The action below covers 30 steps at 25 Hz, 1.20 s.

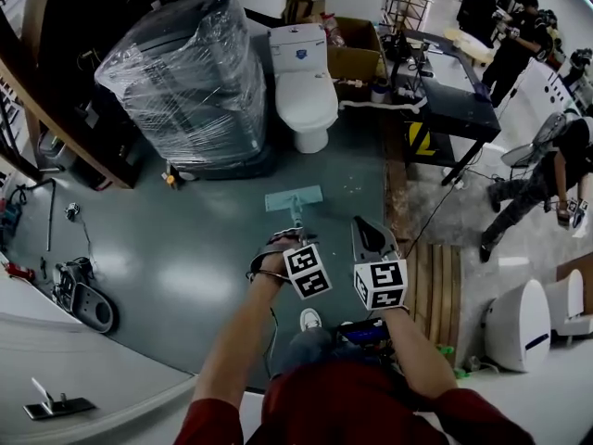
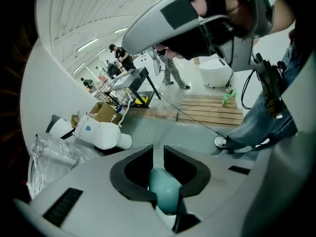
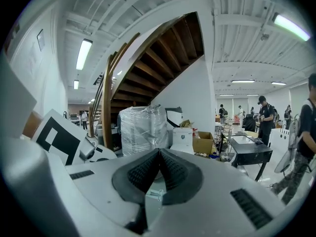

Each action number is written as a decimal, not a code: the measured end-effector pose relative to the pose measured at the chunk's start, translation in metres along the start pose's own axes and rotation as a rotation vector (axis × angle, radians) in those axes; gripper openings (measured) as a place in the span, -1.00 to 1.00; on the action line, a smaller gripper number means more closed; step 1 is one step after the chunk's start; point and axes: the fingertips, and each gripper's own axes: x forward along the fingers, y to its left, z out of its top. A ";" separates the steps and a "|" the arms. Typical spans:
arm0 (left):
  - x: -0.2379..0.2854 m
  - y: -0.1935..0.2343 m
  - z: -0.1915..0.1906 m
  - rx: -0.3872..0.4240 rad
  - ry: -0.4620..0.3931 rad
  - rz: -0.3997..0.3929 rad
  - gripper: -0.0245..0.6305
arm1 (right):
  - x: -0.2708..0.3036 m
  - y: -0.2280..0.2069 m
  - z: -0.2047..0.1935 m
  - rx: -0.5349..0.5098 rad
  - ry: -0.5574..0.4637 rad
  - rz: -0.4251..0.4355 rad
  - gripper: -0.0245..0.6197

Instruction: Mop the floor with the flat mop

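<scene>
The flat mop's teal head (image 1: 294, 197) lies flat on the dark green floor (image 1: 185, 248), in front of a white toilet (image 1: 304, 82). Its thin handle (image 1: 296, 222) runs back toward me. My left gripper (image 1: 285, 241) is shut on that handle, and in the left gripper view the rounded teal handle (image 2: 165, 190) sits clamped between the black pads (image 2: 133, 174) of the left gripper (image 2: 158, 153). My right gripper (image 1: 368, 230) hovers just right of the handle, apart from it. Its jaws (image 3: 159, 154) meet at the tips with nothing between them.
A plastic-wrapped pallet (image 1: 190, 72) stands at the back left beside the toilet, and a cardboard box (image 1: 352, 49) to the toilet's right. A black table (image 1: 454, 100), a wooden slat board (image 1: 435, 286) and more white toilets (image 1: 519, 323) line the right. Tools (image 1: 79, 290) lie at left. People (image 1: 547, 174) stand far right.
</scene>
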 end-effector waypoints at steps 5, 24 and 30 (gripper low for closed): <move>-0.005 -0.033 0.020 0.009 0.026 -0.006 -0.70 | -0.039 -0.020 -0.015 0.013 -0.001 -0.007 -0.87; -0.036 -0.127 0.071 0.010 0.074 -0.029 -0.69 | -0.124 -0.056 -0.036 0.058 -0.018 0.013 -0.87; -0.039 -0.120 0.062 -0.001 0.061 -0.037 -0.69 | -0.113 -0.046 -0.039 0.058 -0.005 0.011 -0.87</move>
